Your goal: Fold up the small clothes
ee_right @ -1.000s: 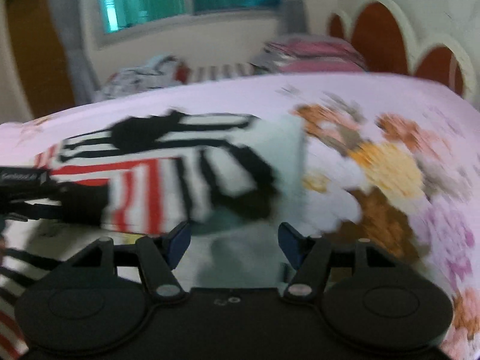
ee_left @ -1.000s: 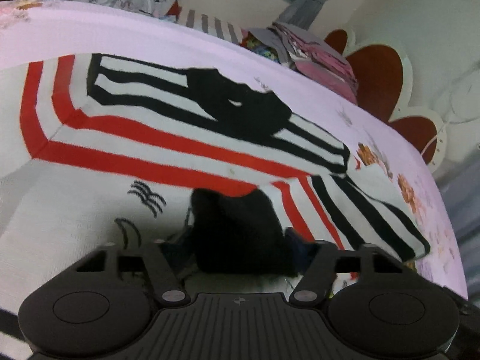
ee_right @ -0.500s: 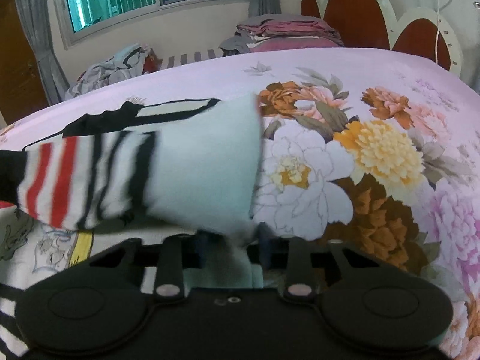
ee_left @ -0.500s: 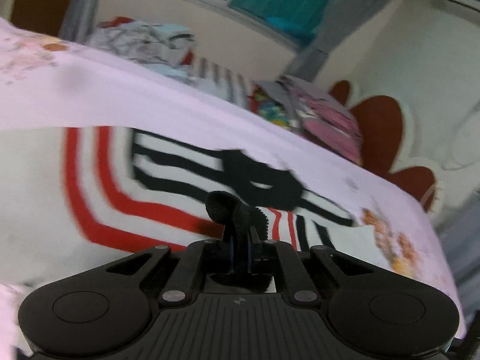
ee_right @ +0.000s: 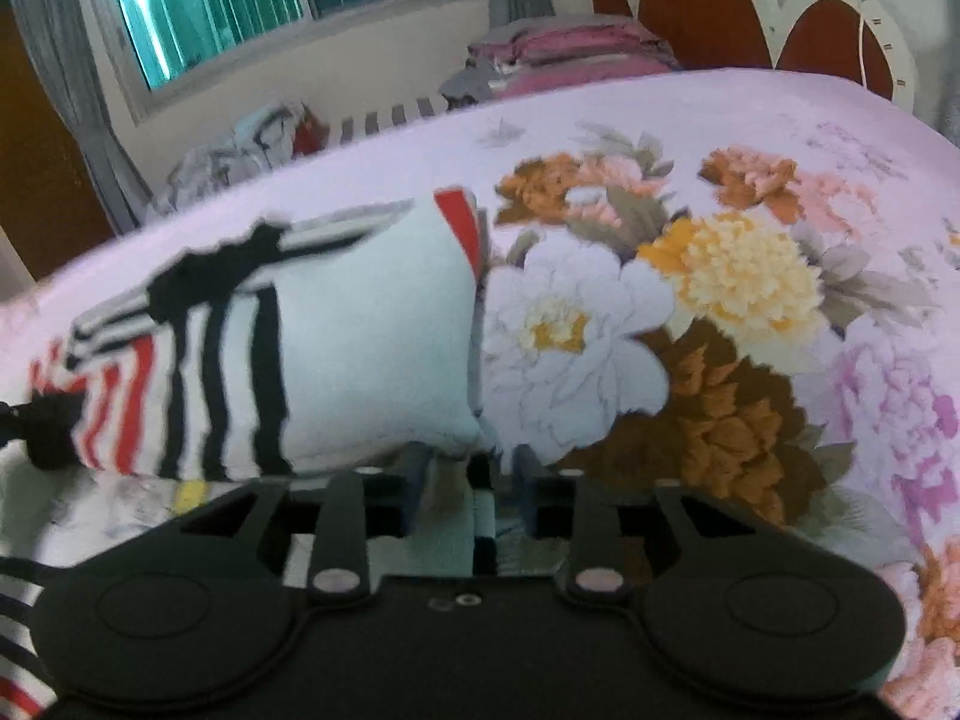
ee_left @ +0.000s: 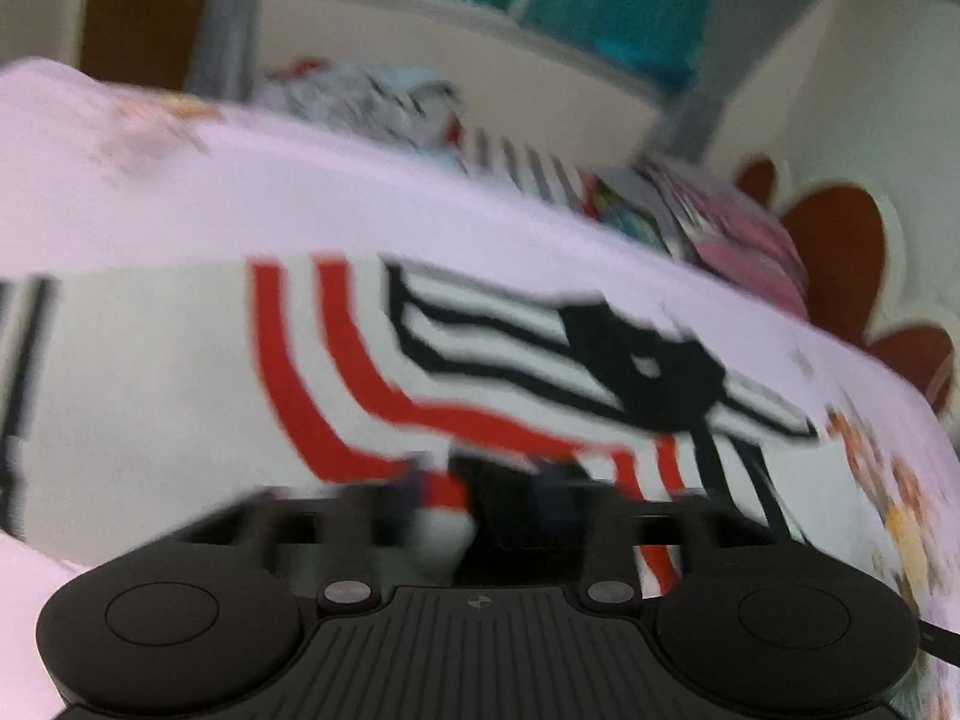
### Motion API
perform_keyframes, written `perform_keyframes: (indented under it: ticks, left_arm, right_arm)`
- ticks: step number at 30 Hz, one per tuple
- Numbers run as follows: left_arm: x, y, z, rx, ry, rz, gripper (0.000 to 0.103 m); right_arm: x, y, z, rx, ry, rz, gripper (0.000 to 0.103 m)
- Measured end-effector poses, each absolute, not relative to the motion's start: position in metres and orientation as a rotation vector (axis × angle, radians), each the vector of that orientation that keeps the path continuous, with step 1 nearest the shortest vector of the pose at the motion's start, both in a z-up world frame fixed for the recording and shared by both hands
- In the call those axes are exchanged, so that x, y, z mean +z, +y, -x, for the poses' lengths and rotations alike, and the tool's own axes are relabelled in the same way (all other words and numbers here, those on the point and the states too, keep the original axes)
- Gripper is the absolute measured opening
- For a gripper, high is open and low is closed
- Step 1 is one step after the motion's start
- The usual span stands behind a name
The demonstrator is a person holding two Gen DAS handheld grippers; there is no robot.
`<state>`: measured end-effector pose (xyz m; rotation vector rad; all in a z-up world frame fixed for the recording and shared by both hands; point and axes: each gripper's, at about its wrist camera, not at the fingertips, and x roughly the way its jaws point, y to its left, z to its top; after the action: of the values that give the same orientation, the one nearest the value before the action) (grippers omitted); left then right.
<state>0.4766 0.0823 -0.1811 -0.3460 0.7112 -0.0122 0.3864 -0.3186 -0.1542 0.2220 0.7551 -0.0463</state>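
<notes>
A small white shirt (ee_left: 180,372) with red and black stripes and a black collar (ee_left: 648,372) lies spread on the pink bed (ee_left: 300,216). My left gripper (ee_left: 483,489) sits low over its near edge. Its jaws are opening, with a dark bit of the cloth still between the blurred fingers (ee_left: 414,486). In the right wrist view a striped sleeve (ee_right: 240,360) is folded over, pale inside up. My right gripper (ee_right: 468,474) is at its corner. Those jaws are opening too, and the pale cloth corner lies loose between the fingers (ee_right: 414,474).
The flowered bedspread (ee_right: 750,300) runs off to the right. A loose heap of clothes (ee_left: 372,96) and a folded pink stack (ee_right: 570,54) sit at the far edge. Behind them are a scalloped headboard (ee_right: 708,6) and a window (ee_right: 240,6).
Both grippers closed on the shirt half a second ago and now stand apart again. The sleeve has been carried over and lies folded on the body.
</notes>
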Motion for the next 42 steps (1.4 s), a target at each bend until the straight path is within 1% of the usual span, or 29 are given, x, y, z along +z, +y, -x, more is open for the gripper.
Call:
perform_keyframes:
  ticks: [1,2,6,14,16,17,18,19,20,21,23,25,26,27,29,31,32,33,35,38,42]
  left_arm:
    - [-0.175,0.082,-0.474,-0.009,0.680,0.332,0.071]
    - [-0.171,0.081,-0.473,-0.026,0.666,0.316,0.071]
    - [-0.166,0.064,-0.482,-0.119,0.672,0.318,0.071]
    - [-0.202,0.041,-0.498,-0.123,0.782,0.269,0.071]
    - [-0.206,0.041,-0.499,-0.122,0.788,0.248,0.071]
    - [-0.206,0.040,-0.499,-0.123,0.790,0.229,0.071]
    - [-0.207,0.038,-0.499,-0.123,0.790,0.210,0.071]
    - [-0.207,0.038,-0.497,-0.123,0.790,0.198,0.071]
    - [-0.207,0.037,-0.496,-0.122,0.789,0.192,0.071]
    - [-0.207,0.037,-0.495,-0.122,0.787,0.188,0.071]
    - [-0.206,0.037,-0.495,-0.120,0.790,0.183,0.071]
    - [-0.201,0.037,-0.495,-0.104,0.801,0.193,0.071]
    - [-0.197,0.038,-0.494,-0.094,0.798,0.205,0.071]
    - [-0.193,0.041,-0.491,-0.081,0.791,0.222,0.071]
    - [-0.186,0.051,-0.482,-0.065,0.779,0.274,0.071]
    - [-0.182,0.065,-0.473,-0.047,0.781,0.303,0.071]
    - [-0.181,0.073,-0.468,-0.029,0.785,0.315,0.074]
    - [-0.179,0.084,-0.461,-0.002,0.788,0.333,0.082]
    - [-0.175,0.106,-0.446,0.053,0.776,0.375,0.088]
    - [-0.174,0.140,-0.426,0.114,0.768,0.410,0.088]
    - [-0.177,0.190,-0.402,0.211,0.760,0.448,0.088]
  right_arm:
    - [-0.149,-0.320,-0.388,-0.045,0.733,-0.226,0.057]
    - [-0.144,-0.321,-0.394,-0.038,0.715,-0.228,0.061]
    - [-0.145,-0.326,-0.438,-0.027,0.715,-0.242,0.060]
    - [-0.173,-0.327,-0.534,-0.035,0.765,-0.268,0.059]
    - [-0.179,-0.327,-0.548,-0.038,0.770,-0.259,0.054]
    - [-0.182,-0.327,-0.553,-0.037,0.775,-0.252,0.043]
    - [-0.183,-0.326,-0.555,-0.035,0.775,-0.253,0.029]
    - [-0.184,-0.327,-0.556,-0.046,0.772,-0.249,0.026]
    - [-0.184,-0.327,-0.555,-0.057,0.768,-0.236,0.020]
    - [-0.186,-0.329,-0.553,-0.079,0.761,-0.214,0.016]
    - [-0.191,-0.337,-0.551,-0.109,0.747,-0.232,0.013]
    - [-0.186,-0.331,-0.552,-0.113,0.760,-0.197,0.015]
    - [-0.182,-0.326,-0.551,-0.121,0.757,-0.155,0.017]
    - [-0.176,-0.323,-0.548,-0.133,0.742,-0.142,0.026]
    - [-0.164,-0.320,-0.535,-0.119,0.705,-0.166,0.029]
    - [-0.155,-0.310,-0.520,-0.061,0.693,-0.181,0.037]
    - [-0.151,-0.302,-0.513,-0.033,0.688,-0.174,0.042]
    - [-0.148,-0.293,-0.505,-0.005,0.681,-0.162,0.044]
    - [-0.144,-0.269,-0.491,0.058,0.682,-0.140,0.046]
    - [-0.142,-0.235,-0.474,0.144,0.702,-0.148,0.048]
    - [-0.140,-0.184,-0.464,0.237,0.727,-0.124,0.048]
